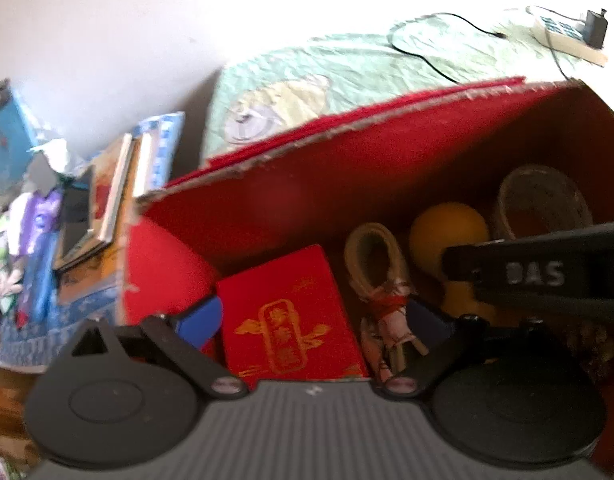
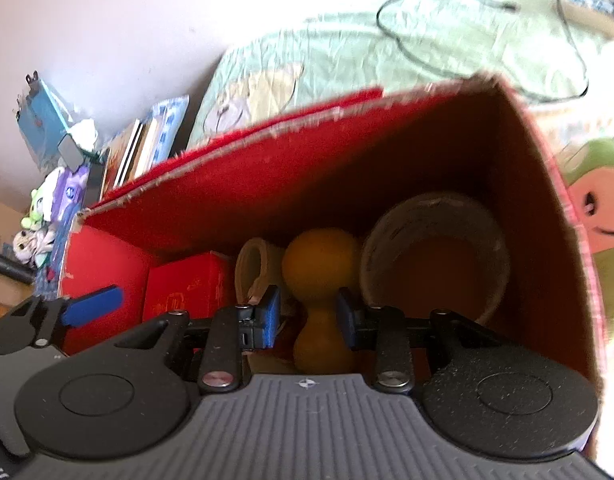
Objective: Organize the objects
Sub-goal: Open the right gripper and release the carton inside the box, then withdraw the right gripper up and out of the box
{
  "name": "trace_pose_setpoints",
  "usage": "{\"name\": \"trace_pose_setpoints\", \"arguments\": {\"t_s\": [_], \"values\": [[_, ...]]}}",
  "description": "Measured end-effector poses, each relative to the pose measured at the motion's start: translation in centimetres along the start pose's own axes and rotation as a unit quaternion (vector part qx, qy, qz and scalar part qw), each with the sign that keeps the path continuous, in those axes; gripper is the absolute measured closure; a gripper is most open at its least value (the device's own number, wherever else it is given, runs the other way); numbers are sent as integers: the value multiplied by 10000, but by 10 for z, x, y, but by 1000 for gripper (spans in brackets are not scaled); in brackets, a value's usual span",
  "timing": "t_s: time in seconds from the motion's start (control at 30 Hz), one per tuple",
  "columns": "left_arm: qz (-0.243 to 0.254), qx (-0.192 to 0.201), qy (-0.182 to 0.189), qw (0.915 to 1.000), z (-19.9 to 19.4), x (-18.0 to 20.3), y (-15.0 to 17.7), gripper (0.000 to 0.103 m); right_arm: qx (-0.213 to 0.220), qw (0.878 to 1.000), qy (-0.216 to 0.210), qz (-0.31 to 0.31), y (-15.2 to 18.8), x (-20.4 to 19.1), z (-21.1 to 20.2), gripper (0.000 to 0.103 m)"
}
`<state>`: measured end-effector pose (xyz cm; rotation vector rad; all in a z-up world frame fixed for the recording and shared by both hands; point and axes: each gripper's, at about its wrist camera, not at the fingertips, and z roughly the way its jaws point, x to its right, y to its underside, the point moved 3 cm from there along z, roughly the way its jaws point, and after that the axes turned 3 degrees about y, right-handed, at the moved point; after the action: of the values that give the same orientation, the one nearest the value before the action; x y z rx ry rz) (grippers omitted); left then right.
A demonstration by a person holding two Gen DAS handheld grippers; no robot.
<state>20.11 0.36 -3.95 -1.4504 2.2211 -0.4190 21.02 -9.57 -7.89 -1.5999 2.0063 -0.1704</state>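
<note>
A red cardboard box [image 1: 347,168] stands open, and both grippers reach down into it. Inside lie a small red packet box with gold print [image 1: 291,320], a cream looped strap tied with red thread [image 1: 371,248], a yellow gourd-shaped object [image 1: 447,232] and a tape roll [image 1: 543,200]. My left gripper [image 1: 313,320] is open, its blue fingers wide on either side of the small red box. My right gripper [image 2: 309,320] straddles the narrow waist of the yellow gourd [image 2: 321,264]; a gap shows at the left finger. The tape roll [image 2: 435,248] sits right of it.
The box rests on a bed with a pale green sheet [image 1: 347,68], where a black cable [image 1: 427,56] and a power strip [image 1: 567,36] lie. Books [image 1: 115,192] and small toys [image 2: 39,216] crowd the left. A green and pink plush [image 2: 603,208] lies to the right.
</note>
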Motion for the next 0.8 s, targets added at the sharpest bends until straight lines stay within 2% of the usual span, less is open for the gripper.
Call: {"name": "trace_pose_setpoints", "arguments": {"t_s": [0.17, 0.37, 0.57, 0.8], "values": [[-151, 97, -274, 9995, -13, 1, 1, 4, 269, 9991, 198, -260, 2, 0, -20, 68], [-385, 87, -213, 9990, -36, 7, 9, 4, 492, 9978, 234, -373, 10, 7, -43, 68], [-531, 175, -138, 9983, -68, 23, 25, 4, 704, 9969, 49, -339, 24, 14, -66, 68], [-609, 412, -250, 9970, -99, 38, 39, 4, 1011, 9940, -85, -420, 37, 19, -96, 68]]}}
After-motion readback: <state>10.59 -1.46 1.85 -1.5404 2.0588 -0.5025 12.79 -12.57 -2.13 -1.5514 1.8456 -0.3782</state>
